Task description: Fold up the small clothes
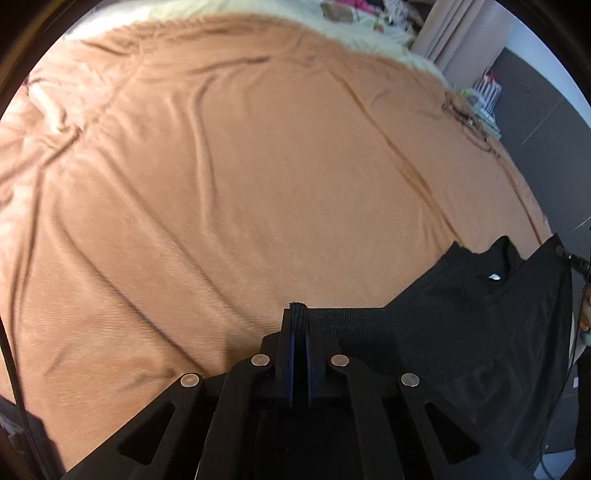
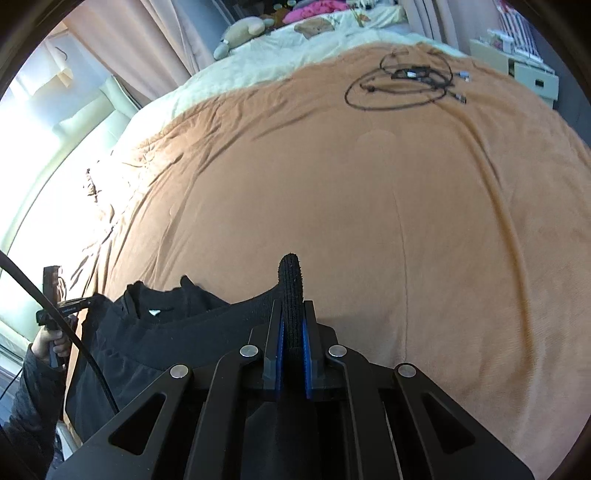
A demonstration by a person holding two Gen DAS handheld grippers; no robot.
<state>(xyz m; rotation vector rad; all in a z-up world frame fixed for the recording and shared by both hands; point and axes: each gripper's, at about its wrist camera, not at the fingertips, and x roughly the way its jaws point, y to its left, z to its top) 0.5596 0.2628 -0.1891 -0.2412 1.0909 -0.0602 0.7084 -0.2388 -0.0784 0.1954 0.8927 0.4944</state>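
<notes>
A small black shirt [image 1: 461, 325] hangs over the near edge of a bed covered in orange-brown fabric [image 1: 240, 177]. Its round neckline with a white label [image 1: 494, 277] faces up. My left gripper [image 1: 298, 317] is shut on a pinch of the shirt's ribbed black edge, which pokes out above the fingertips. In the right wrist view the same shirt [image 2: 155, 339] stretches to the left, and my right gripper [image 2: 292, 310] is shut on a rolled fold of its ribbed edge [image 2: 291, 280]. The left gripper [image 2: 62, 306] shows there at the far left, in a person's hand.
A tangle of black cables [image 2: 406, 81] lies on the far right of the orange-brown cover [image 2: 369, 203]. Beyond it are a pale quilt [image 2: 295, 48], a plush toy [image 2: 243, 31] and pink clothes. Curtains and white drawers [image 2: 535, 74] stand to the right.
</notes>
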